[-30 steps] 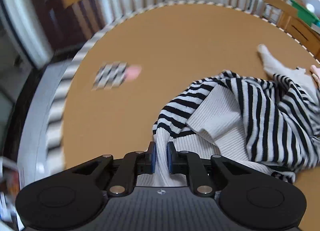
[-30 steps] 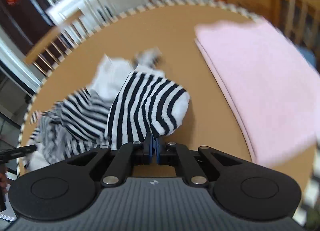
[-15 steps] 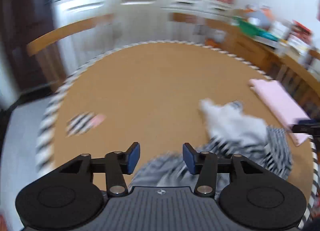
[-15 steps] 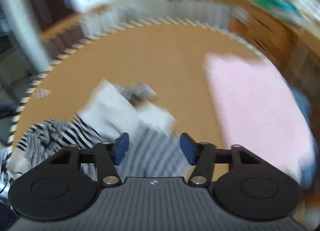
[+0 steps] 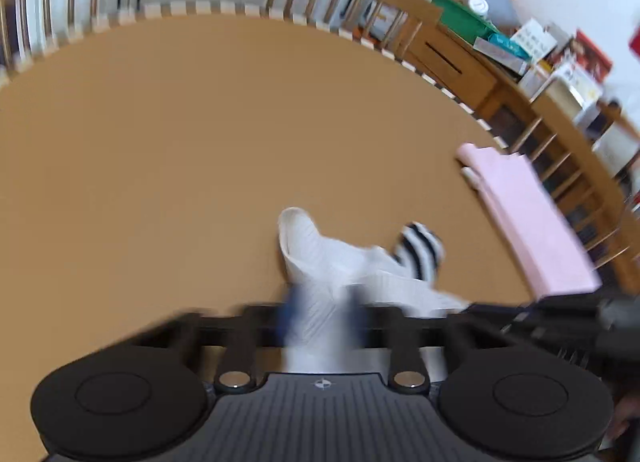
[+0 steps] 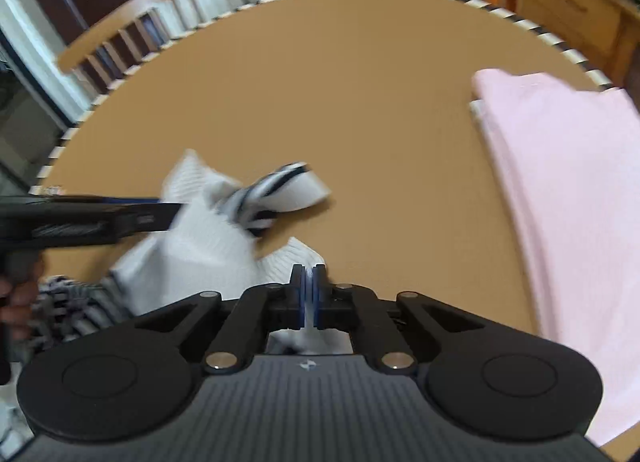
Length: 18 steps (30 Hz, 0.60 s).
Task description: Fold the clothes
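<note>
A black-and-white striped garment [image 5: 340, 262] with white ribbed parts lies crumpled on the round brown table [image 5: 180, 134]. In the left wrist view my left gripper [image 5: 320, 314] is blurred, its jaws apart with white ribbed cloth between them. In the right wrist view my right gripper [image 6: 307, 294] is shut on a white ribbed edge of the garment [image 6: 208, 238]. The left gripper [image 6: 100, 216] reaches in from the left there, touching the white cloth. A striped cuff [image 6: 288, 190] lies beyond.
A folded pink garment [image 6: 568, 190] lies on the table's right side; it also shows in the left wrist view [image 5: 528, 218]. Wooden chairs [image 6: 128, 30] ring the table. A wooden cabinet with boxes [image 5: 480, 54] stands at the far right.
Both grippers let go of the garment and opened half a second ago. The right gripper has since shut on a white ribbed edge. The left gripper moved over the white cloth, jaws narrower.
</note>
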Each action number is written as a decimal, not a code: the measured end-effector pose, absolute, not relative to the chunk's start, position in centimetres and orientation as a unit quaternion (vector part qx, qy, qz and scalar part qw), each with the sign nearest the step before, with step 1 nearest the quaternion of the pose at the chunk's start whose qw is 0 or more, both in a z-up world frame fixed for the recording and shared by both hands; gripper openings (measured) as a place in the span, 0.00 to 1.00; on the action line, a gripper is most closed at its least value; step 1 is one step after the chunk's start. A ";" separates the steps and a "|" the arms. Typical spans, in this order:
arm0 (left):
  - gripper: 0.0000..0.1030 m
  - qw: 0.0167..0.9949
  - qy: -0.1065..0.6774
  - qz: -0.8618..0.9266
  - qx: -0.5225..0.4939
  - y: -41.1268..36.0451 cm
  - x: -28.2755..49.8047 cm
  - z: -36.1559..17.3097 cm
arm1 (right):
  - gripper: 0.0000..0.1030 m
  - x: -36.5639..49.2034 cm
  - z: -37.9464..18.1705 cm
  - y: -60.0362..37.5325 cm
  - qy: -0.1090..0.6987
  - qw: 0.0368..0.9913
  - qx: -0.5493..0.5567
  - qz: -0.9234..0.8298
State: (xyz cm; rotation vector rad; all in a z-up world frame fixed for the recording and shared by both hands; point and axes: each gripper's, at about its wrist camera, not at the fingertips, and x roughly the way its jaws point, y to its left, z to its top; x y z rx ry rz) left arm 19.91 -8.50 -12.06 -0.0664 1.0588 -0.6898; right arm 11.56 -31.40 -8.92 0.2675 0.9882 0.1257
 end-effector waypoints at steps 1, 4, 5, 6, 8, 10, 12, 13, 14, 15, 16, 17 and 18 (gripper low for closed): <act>0.05 0.808 0.491 -0.323 -0.043 -8.4 19.8 -12.0 | 0.03 11.4 -8.4 -30.9 0.465 0.873 0.127 0.065; 0.05 0.823 0.461 -0.320 -0.089 -6.4 18.6 -10.0 | 0.03 10.0 -5.6 -30.9 0.429 0.890 0.138 0.070; 0.05 0.830 0.446 -0.315 -0.111 -5.2 18.1 -8.8 | 0.03 9.5 -4.4 -31.1 0.415 0.895 0.145 0.073; 0.04 0.839 0.426 -0.313 -0.132 -3.9 17.5 -7.4 | 0.03 8.9 -2.9 -31.2 0.399 0.901 0.150 0.075; 0.04 0.856 0.376 -0.308 -0.176 -0.8 15.7 -3.8 | 0.03 7.7 0.4 -31.3 0.361 0.916 0.156 0.080; 0.04 0.872 0.322 -0.303 -0.209 2.1 13.5 0.2 | 0.03 6.5 3.8 -31.5 0.316 0.932 0.148 0.093; 0.04 0.891 0.267 -0.296 -0.217 4.2 11.0 4.2 | 0.03 5.5 7.0 -31.7 0.273 0.946 0.141 0.105; 0.04 0.900 0.240 -0.288 -0.224 5.0 9.7 6.2 | 0.03 5.3 8.4 -31.9 0.252 0.949 0.149 0.115; 0.04 0.907 0.212 -0.280 -0.231 5.7 8.3 8.3 | 0.03 5.1 9.8 -32.1 0.230 0.952 0.158 0.126; 0.04 0.915 0.177 -0.277 -0.233 6.2 6.9 10.4 | 0.03 4.7 11.7 -32.1 0.204 0.955 0.164 0.139; 0.04 0.923 0.135 -0.279 -0.228 6.2 5.3 12.5 | 0.03 4.3 13.9 -31.9 0.175 0.959 0.160 0.153; 0.04 0.928 0.095 -0.284 -0.221 5.9 3.9 14.3 | 0.03 3.8 16.0 -31.6 0.141 0.964 0.150 0.166; 0.04 0.931 0.057 -0.291 -0.214 5.7 2.6 16.0 | 0.03 3.5 17.9 -31.4 0.109 0.968 0.139 0.180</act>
